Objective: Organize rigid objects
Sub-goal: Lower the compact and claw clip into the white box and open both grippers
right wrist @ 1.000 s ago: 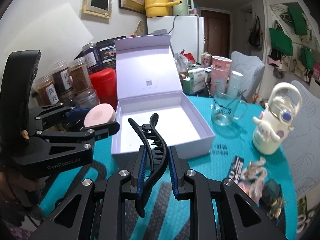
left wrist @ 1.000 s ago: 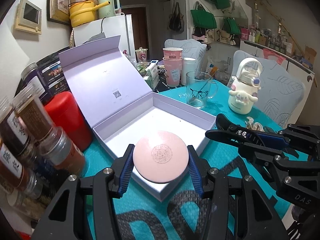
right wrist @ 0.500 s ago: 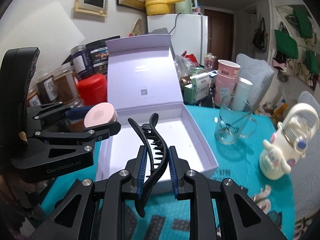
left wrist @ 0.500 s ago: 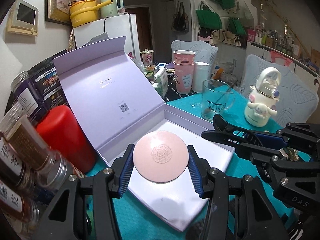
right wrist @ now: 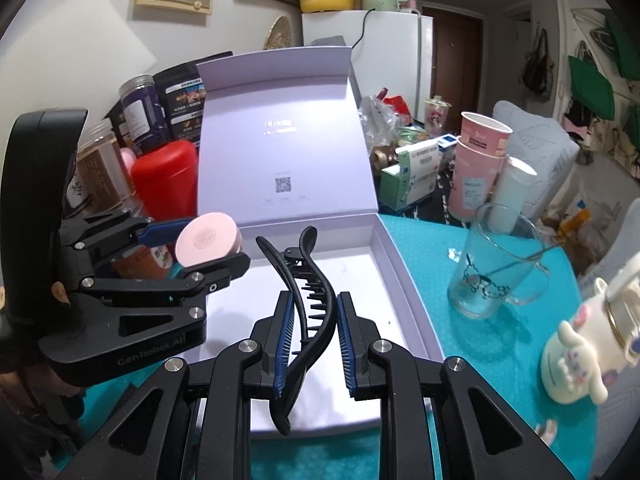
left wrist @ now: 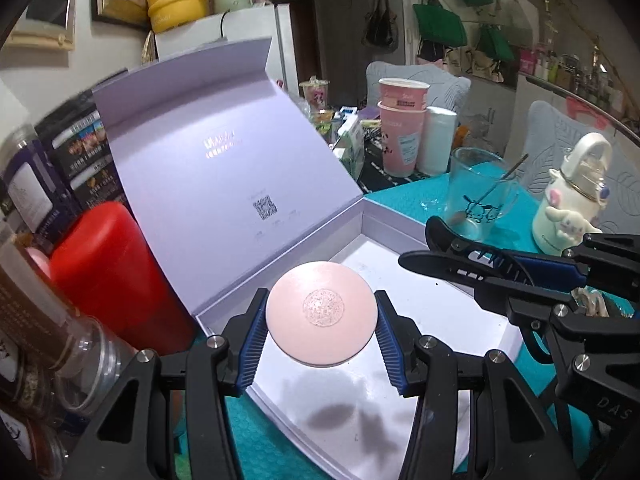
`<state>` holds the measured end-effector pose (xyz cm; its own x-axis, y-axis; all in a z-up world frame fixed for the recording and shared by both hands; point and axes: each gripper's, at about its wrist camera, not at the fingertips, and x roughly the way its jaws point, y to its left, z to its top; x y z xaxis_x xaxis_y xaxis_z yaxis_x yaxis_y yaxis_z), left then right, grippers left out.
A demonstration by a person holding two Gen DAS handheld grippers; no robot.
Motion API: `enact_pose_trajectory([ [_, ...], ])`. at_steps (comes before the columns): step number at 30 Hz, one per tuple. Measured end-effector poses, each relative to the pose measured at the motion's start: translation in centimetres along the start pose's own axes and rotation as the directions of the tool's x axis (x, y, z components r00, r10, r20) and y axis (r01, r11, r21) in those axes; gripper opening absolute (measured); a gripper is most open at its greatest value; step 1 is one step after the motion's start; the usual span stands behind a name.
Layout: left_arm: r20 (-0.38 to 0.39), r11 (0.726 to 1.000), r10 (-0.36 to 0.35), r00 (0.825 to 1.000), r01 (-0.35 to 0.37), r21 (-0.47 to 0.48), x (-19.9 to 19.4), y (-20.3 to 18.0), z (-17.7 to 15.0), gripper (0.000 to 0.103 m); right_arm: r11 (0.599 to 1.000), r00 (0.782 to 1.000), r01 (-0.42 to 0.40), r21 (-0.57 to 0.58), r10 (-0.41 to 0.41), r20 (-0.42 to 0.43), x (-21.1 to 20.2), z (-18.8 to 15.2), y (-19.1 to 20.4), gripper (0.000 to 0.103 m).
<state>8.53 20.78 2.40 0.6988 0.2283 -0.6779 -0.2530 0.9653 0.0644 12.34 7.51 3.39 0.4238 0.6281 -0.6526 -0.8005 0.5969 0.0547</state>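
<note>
Teal tablecloth (right wrist: pixel 416 248) under an open lavender box (right wrist: pixel 404 280) | left gripper (left wrist: pixel 321 330) clamps pink round compact (left wrist: pixel 321 314) flat between its pads, above box floor | right gripper (right wrist: pixel 312 342) pinches black hair clip (right wrist: pixel 306 312), long axis pointing away toward raised lid.

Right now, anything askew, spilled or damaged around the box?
Nothing stands out. The lavender box sits open and empty on the teal table, lid upright. The left gripper holds the pink compact squarely, and the right gripper clamps the black hair clip above the tray. No spills show near the glass mug.
</note>
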Motion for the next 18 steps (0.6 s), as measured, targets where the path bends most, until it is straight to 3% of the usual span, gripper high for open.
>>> enact_pose_trajectory([
  [7,-0.040,0.999,0.002,0.999,-0.004,-0.045,2.5,0.9,0.9,0.050,1.000,1.000,-0.009,-0.005,0.009,-0.027,2.4,0.9,-0.8,0.021],
  [18,-0.066,0.998,0.044,0.997,-0.046,-0.030,5.2,0.6,2.7,0.050,1.000,0.997,-0.014,0.009,0.014,-0.076,5.8,2.1,-2.2,0.021],
])
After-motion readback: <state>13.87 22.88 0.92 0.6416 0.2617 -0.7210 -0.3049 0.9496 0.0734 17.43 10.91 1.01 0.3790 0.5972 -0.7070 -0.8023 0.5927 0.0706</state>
